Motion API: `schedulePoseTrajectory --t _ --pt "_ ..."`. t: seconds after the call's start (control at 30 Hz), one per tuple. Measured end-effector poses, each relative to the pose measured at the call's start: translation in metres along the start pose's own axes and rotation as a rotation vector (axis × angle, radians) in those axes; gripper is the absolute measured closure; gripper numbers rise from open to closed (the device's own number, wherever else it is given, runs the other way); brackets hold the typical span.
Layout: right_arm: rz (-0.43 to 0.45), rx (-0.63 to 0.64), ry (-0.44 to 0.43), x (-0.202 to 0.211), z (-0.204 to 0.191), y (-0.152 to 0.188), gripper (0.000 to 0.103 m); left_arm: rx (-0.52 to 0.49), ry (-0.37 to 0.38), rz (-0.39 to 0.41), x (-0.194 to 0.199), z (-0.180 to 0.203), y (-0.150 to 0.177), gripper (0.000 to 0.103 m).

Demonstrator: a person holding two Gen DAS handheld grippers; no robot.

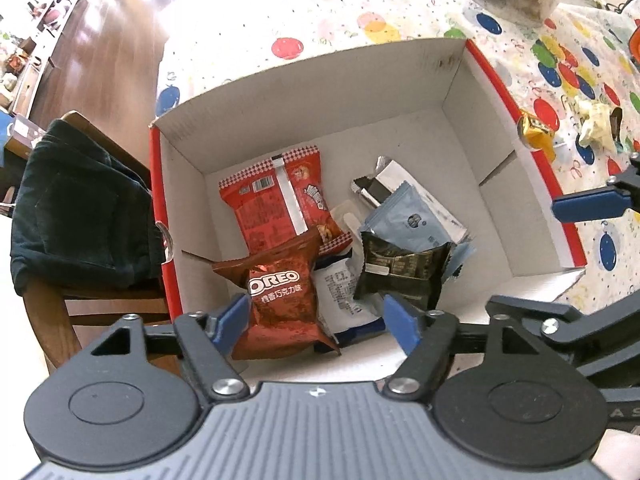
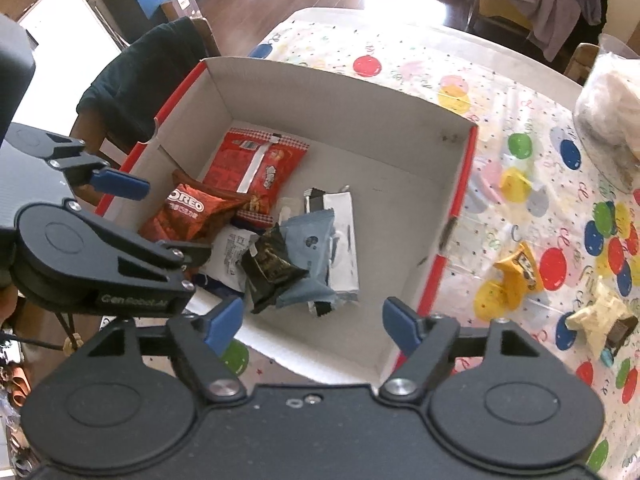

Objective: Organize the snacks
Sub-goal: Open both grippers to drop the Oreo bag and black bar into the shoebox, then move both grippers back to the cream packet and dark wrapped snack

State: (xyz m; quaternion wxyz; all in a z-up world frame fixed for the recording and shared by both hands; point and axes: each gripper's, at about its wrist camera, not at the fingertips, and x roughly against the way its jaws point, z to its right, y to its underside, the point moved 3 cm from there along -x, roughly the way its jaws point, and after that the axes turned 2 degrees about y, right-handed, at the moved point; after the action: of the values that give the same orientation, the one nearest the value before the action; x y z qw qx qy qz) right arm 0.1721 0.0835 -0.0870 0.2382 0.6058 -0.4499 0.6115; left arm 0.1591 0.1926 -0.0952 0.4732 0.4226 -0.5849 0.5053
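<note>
Snacks lie heaped in the box (image 1: 460, 80), a white-walled carton with red outer sides, which we see standing open on the table (image 1: 340, 20) with its balloon-print cloth. The box sits toward the table's left edge, just beside a chair (image 1: 48, 304) draped with dark clothing (image 1: 80, 208).

Inside, toward the box's left and near part, the largest piece is the red pack (image 1: 276, 200), lying flat with its silver seam up. The Oreo pack (image 1: 280, 300) overlaps its near end, crumpled and reddish brown. Right of these lie a blue pack (image 1: 412, 220) over a white pack (image 2: 344, 232), with a black pack (image 1: 400, 268) on top at the near side and another white packet (image 1: 340, 292) between it and the Oreo pack.

Outside the box, on the cloth to the right, we see a yellow candy (image 2: 520, 272) near the red wall and a cream wrapper (image 2: 596, 316) farther right. A clear bag (image 2: 612, 100) of pale stuff sits at the far right.

Our left gripper (image 1: 318, 316) hovers over the box's near left part, jaws spread wide, holding nothing, the Oreo pack showing between its fingers. Our right gripper (image 2: 312, 320) hangs over the near wall, jaws likewise wide apart and empty.
</note>
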Motion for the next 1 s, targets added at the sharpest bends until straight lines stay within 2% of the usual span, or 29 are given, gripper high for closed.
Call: schedulePoseTrajectory --t 0.2,0.57,0.73,1.0 --pt "0.007 -0.041 -0.008 0.013 0.017 0.014 0.013 -0.004 -0.002 0.026 0.013 0.013 -0.001 0.027" --pt "0.029 -0.088 -0.025 0.037 0.067 0.042 0.011 -0.047 0.026 0.096 0.038 0.065 -0.018 0.022" --pt "0.015 -0.125 -0.014 0.040 0.104 0.063 0.011 -0.083 0.050 0.092 0.039 0.103 -0.029 0.022" --pt "-0.018 -0.219 0.037 0.044 0.185 0.097 0.011 -0.153 0.085 0.082 0.029 0.176 -0.050 0.022"
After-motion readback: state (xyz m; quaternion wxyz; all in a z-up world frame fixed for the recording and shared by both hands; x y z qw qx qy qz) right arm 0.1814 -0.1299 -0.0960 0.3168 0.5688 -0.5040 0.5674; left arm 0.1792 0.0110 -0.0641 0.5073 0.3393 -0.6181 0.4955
